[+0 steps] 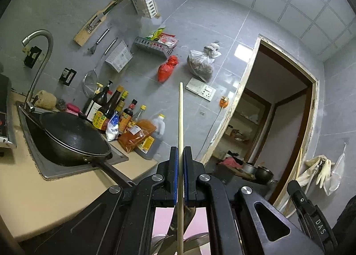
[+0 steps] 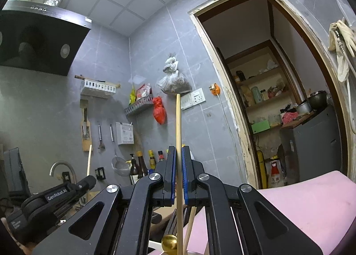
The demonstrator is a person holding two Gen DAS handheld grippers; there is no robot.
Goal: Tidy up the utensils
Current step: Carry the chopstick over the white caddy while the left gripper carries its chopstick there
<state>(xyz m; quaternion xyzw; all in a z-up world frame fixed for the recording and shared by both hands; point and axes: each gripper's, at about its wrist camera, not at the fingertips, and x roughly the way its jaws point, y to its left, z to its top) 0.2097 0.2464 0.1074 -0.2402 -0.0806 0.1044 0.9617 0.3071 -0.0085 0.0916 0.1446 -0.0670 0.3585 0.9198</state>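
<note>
Kitchen wall behind, both tools (image 1: 180,150) (image 2: 179,150) raised, each clamping a chopstick (image 1: 180,121) (image 2: 178,126)

Black wok (image 1: 73,137) in sink (image 1: 44,166), sauce bottles (image 1: 113,108), doorway (image 2: 278,99)

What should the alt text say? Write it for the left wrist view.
The left gripper clamps an upright wooden chopstick between its blue-padded fingers. Behind, a black wok sits in the sink, beside sauce bottles along a grey tiled wall.

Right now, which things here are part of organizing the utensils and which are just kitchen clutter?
Job:
left gripper shut on a chopstick
right gripper shut on another chopstick

Lying about:
wok
sauce bottles
red bag
</note>
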